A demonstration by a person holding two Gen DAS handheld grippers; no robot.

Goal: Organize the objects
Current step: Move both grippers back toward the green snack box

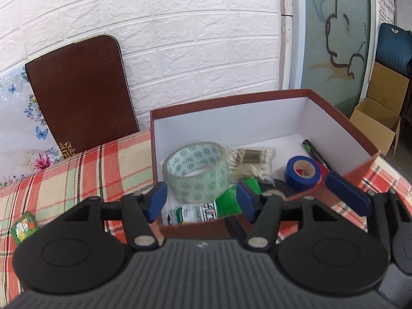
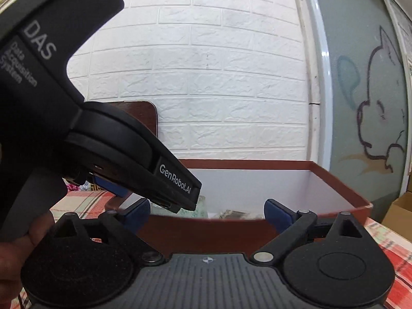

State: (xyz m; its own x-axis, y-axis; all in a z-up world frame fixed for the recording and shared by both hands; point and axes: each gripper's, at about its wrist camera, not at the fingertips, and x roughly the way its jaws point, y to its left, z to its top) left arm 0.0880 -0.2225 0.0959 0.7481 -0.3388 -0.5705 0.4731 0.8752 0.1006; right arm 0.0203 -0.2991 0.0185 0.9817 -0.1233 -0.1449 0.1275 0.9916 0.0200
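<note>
- Left gripper (image 1: 202, 200) is held above the near wall of the red box (image 1: 231, 99), fingers spread wide, nothing between them.
- Right gripper (image 2: 207, 212) is held low in front of the box's near wall, fingers spread, nothing gripped; the box contents are mostly hidden in the right wrist view.
- Already lying in the box: clear tape roll (image 1: 197, 171) at near left, cotton swab pack (image 1: 251, 163) behind it, blue tape roll (image 1: 303, 173) at right, green tube (image 1: 226, 202) against the near wall, dark marker (image 1: 315, 154) at far right.
- A small green packet (image 1: 23, 228) is seen on the plaid cloth (image 1: 85, 170), well apart from the box to the left.
- Step is judged as between placements: most items are boxed, with at least the packet left out.
- Next move likely calls for the left gripper to be swung left, lowered over the packet, and closed on its thin edge.
- The packet lies flat, so a low, angled approach is probably needed.
</note>
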